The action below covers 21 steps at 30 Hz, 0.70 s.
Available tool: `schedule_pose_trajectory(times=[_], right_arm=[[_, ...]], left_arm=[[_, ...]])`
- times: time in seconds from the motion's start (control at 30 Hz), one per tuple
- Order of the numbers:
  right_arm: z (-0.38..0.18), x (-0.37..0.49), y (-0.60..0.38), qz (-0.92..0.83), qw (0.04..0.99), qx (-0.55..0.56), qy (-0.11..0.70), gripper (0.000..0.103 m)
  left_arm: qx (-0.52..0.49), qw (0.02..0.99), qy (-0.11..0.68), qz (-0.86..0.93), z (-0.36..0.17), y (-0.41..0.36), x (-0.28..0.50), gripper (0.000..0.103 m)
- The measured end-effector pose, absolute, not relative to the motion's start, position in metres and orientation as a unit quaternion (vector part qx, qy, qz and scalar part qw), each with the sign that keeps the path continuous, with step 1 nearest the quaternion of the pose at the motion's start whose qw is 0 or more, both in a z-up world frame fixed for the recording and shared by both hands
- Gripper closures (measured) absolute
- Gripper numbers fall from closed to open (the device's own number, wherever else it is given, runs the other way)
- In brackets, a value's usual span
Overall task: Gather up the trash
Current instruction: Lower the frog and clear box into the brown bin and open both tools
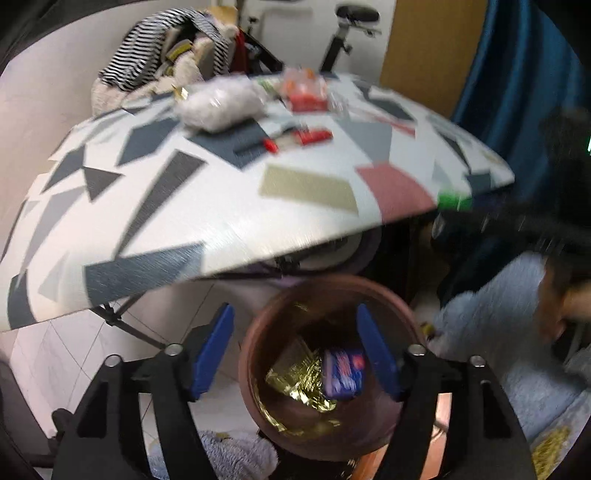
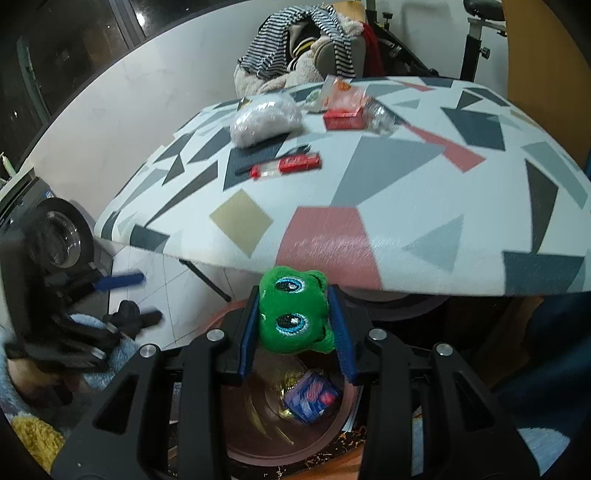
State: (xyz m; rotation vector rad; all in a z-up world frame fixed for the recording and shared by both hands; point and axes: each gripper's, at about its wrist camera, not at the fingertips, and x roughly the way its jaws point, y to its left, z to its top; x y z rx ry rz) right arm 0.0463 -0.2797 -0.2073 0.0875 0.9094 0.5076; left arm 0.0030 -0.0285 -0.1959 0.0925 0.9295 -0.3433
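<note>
A brown bin stands on the floor below the table edge; it also shows in the right wrist view. Inside lie a gold foil wrapper and a blue packet, which also shows in the right wrist view. My left gripper is open and empty above the bin. My right gripper is shut on a green plush frog, held above the bin. On the patterned table lie a red wrapper, a clear bag of white stuff and a red box.
A chair piled with striped clothes stands behind the table, next to an exercise bike. A washing machine door is at the left. A blue curtain hangs at the right. Fluffy blue fabric lies beside the bin.
</note>
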Motion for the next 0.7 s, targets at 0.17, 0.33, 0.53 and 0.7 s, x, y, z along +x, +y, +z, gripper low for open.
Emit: schedule_pose_trajectory(times=[0.17,0.33,0.53,0.7], right_arm=[[-0.226,0.038,-0.263,0.259,0.855,0.024,0.45,0.065],[-0.248,0.029,-0.245,0.273,0.843,-0.009,0.464,0.065],[-0.27,0.026,-0.235,0.269,0.829,-0.036,0.488,0.064],[-0.278,0.024,-0.228,0.267,0.823,-0.055,0.499,0.064]], left_arm=[[0.012,0.904,0.402,-0.141,-0.166,-0.01,-0.009,0.022],[-0.007,0.921,0.37,-0.122,-0.146,0.004,-0.019,0.017],[-0.026,0.93,0.353,-0.095,-0.136,0.016,-0.024,0.007],[-0.037,0.933,0.35,-0.074,-0.136,0.028,-0.028,0.006]])
